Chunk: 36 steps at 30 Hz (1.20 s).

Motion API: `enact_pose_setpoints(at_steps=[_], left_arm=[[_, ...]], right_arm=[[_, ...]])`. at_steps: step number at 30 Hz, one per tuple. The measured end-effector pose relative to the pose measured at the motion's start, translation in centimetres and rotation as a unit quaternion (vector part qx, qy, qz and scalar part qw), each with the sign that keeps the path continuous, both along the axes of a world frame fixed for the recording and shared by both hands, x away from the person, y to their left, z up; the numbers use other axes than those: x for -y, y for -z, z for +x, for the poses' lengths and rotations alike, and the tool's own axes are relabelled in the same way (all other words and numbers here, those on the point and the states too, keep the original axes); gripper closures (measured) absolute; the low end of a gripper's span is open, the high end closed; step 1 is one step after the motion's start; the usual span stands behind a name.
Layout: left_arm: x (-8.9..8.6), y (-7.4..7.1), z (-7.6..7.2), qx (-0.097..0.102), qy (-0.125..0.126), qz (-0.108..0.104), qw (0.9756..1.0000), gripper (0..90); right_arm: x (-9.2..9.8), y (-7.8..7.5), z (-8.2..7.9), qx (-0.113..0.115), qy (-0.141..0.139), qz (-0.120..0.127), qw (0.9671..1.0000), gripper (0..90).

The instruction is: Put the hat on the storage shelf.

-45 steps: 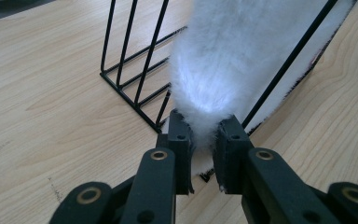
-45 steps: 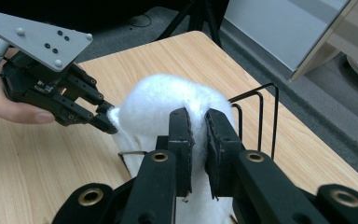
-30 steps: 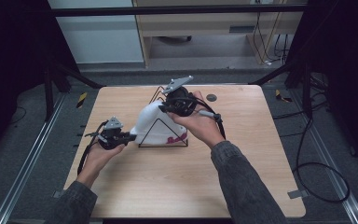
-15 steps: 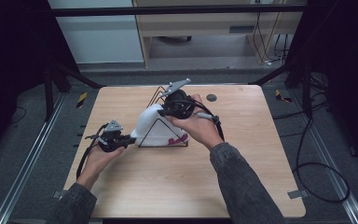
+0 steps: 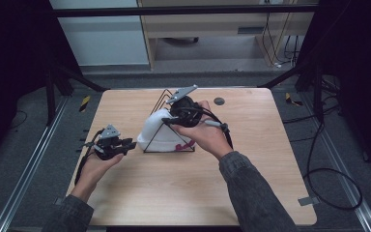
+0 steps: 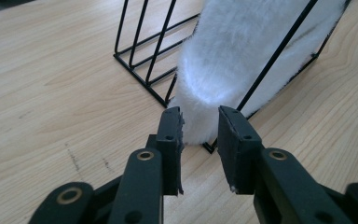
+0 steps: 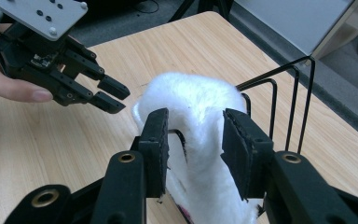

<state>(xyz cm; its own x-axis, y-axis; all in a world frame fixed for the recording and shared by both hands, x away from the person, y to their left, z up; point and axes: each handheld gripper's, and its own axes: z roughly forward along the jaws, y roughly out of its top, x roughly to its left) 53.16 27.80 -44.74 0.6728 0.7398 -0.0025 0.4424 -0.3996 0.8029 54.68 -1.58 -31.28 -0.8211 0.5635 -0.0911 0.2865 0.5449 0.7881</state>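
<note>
White fluffy slipper [image 5: 157, 133] wedged inside black wire rack [image 5: 166, 99] on wooden bench [image 5: 251, 159], toe poking out toward left tongs [image 5: 131, 144]. Since a second ago: left tongs drawn back from slipper, now just off its toe, parted and holding nothing. Right tongs [image 5: 170, 120] lowered over rack's top, parted, straddling slipper's upper edge, pads not clearly pressing it.

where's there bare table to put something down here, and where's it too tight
Free: the near strip of the table between the two forearms, and the right side beyond the right gripper, bare but for a small dark disc near the far edge. Crowded: the middle, where the wire rack holds the white fluffy item, with the left gripper close beside it.
</note>
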Motion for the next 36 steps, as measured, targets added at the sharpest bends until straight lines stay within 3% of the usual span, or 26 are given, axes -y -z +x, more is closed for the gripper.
enact_pose_setpoints(at_steps=[3, 7, 9, 16, 19, 22, 26, 36], left_arm=[[0.0, 0.0, -0.6, 0.006, -0.007, -0.001, 1.0000, 64.3], [0.3, 0.4, -1.5, 0.014, -0.020, 0.016, 0.9996, 53.2], [0.3, 0.5, -1.8, 0.012, -0.045, 0.025, 0.9986, 44.9], [0.6, 1.6, -3.1, 0.009, -0.076, 0.029, 0.9966, 24.6], [0.8, 2.4, -3.8, 0.005, -0.082, 0.040, 0.9958, 17.1], [0.5, 2.8, -4.1, -0.001, -0.087, 0.038, 0.9955, 14.2], [0.2, 3.5, -4.3, -0.015, -0.092, 0.051, 0.9943, 12.1], [-0.4, 4.1, -3.9, -0.026, -0.099, 0.048, 0.9936, 8.6]], right_arm=[[0.1, -0.1, -0.4, 0.002, 0.000, 0.004, 1.0000, 58.5], [0.4, -0.2, -1.0, 0.004, 0.003, 0.004, 1.0000, 55.1], [0.6, -0.2, -1.2, 0.006, 0.005, 0.005, 1.0000, 53.2], [1.4, -0.4, -2.2, 0.021, 0.023, 0.013, 0.9994, 44.1], [1.9, -0.5, -2.6, 0.026, 0.033, 0.017, 0.9990, 37.4], [2.5, -0.7, -3.1, 0.029, 0.043, 0.021, 0.9984, 32.2], [3.5, -1.3, -3.9, 0.031, 0.055, 0.024, 0.9977, 26.2], [5.6, -2.1, -5.5, 0.029, 0.075, 0.035, 0.9961, 15.1]])
